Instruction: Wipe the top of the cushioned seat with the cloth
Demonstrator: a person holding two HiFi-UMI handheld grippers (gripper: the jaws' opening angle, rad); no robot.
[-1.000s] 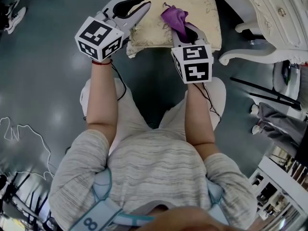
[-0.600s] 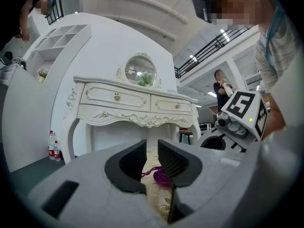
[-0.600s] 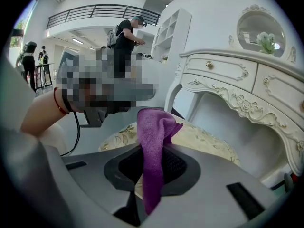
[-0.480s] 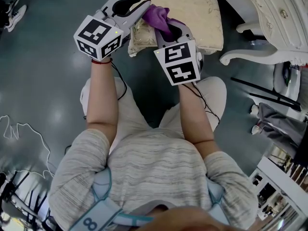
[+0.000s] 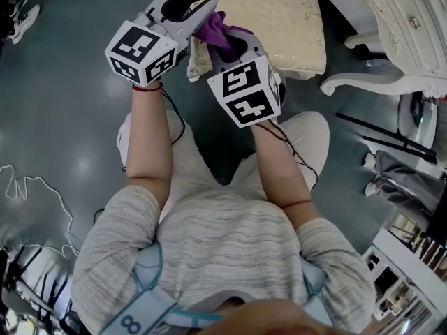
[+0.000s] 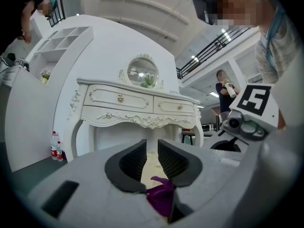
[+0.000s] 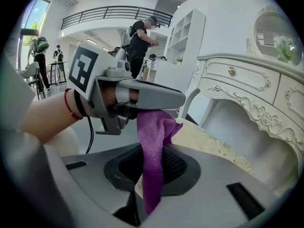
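Right gripper (image 7: pixel 153 167) fingers are clamped on the purple cloth (image 7: pixel 154 127) by the cushioned seat (image 5: pixel 286 19) corner. Left gripper (image 6: pixel 152 150) fingers sit slightly apart, just beside the cloth.

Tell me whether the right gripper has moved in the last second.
Yes. The right gripper has moved left along the cushioned seat's near edge, toward the left gripper.

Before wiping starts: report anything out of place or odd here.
Nothing damaged or spilled. The purple cloth is bunched into a strand in the right gripper, not spread on the cream cushioned seat; its free end meets the left gripper.
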